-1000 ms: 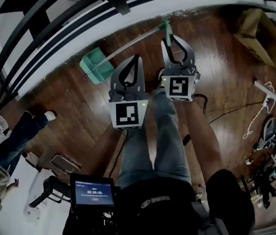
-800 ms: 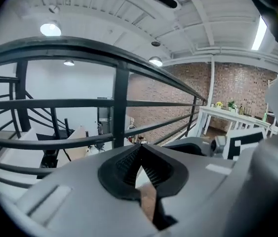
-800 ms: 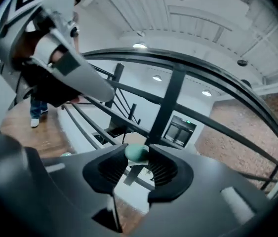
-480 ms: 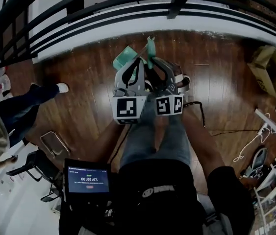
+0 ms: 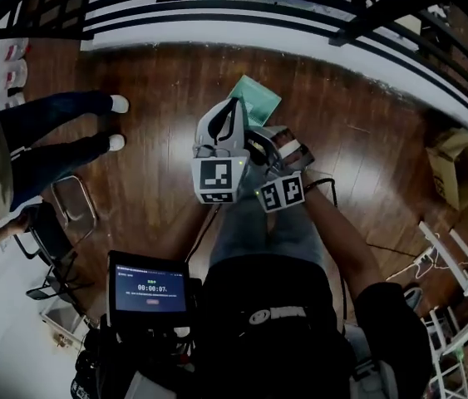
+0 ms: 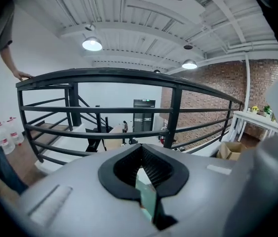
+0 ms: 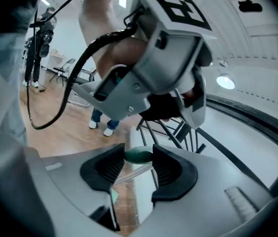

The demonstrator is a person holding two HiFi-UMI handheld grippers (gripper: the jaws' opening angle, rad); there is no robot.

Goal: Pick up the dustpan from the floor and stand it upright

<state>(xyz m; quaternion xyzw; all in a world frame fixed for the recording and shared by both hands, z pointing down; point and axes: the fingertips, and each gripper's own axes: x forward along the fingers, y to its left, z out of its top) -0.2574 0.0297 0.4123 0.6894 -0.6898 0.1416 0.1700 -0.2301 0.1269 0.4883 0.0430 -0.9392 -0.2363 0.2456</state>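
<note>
Left gripper (image 6: 143, 181): jaws together, clamped on a thin teal part of the dustpan (image 5: 256, 100). Right gripper (image 7: 138, 168): jaws apart and just been opening, with the dark green handle end (image 7: 139, 155) lying between the pads; the pads do not appear to press on it. In the head view both grippers sit at frame centre, close side by side. The teal pan shows just above the left gripper's tips, over the wooden floor (image 5: 150, 181) and below the black railing (image 5: 242, 11) along the top of the frame. Whether the pan touches the boards cannot be told. Long axis, as judged: it runs from the pan at upper centre down the frame towards the right gripper, the pale shaft (image 7: 129, 174) ending in the green tip nearest the wearer. Handling, as judged: light moulded plastic with a stiff pan, and a slender shaft liable to flex and swing. The surfaces are smooth and could slip in a loose grip. Best hold is low on the shaft near the pan, where the weight sits, with the tip guided for balance.
</note>
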